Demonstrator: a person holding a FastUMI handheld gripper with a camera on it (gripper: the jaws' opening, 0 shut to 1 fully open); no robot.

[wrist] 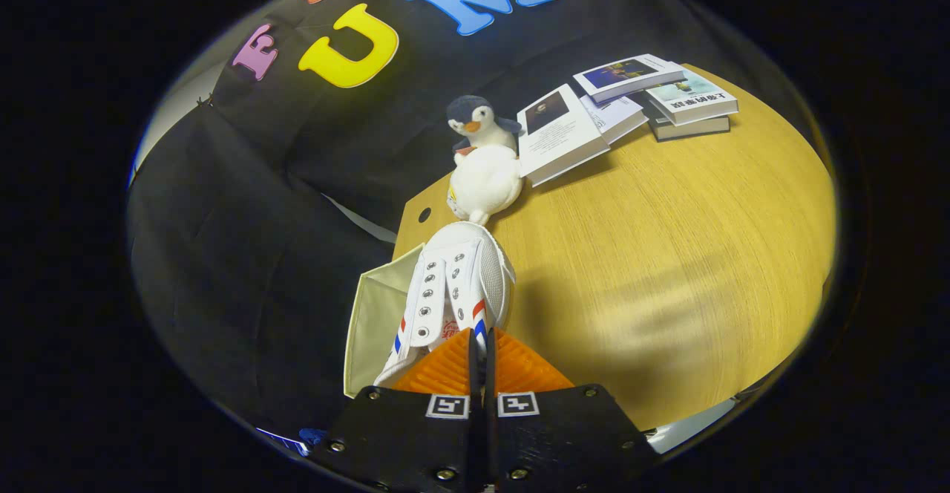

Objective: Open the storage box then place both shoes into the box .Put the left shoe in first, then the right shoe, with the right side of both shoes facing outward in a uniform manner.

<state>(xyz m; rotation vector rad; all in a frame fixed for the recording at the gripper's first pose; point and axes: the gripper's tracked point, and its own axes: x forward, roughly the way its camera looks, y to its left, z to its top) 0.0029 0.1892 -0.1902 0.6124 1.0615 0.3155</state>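
A white sneaker (456,285) with red and blue stripes and no laces hangs from my gripper (481,352), toe pointing away from me. Both fingers are pressed together on the shoe's rim near the heel. The shoe is in the air above the table's near left corner. Just left of it and below stands the pale fabric storage box (375,322), its open inside facing me; the shoe's left side overlaps the box's edge. The lower part of the box is hidden behind the fingers.
A plush penguin (482,159) sits beyond the shoe's toe at the wooden table's (668,255) far edge. Several books (631,103) lie spread at the table's far side. The booth's black cloth wall hangs behind and to the left.
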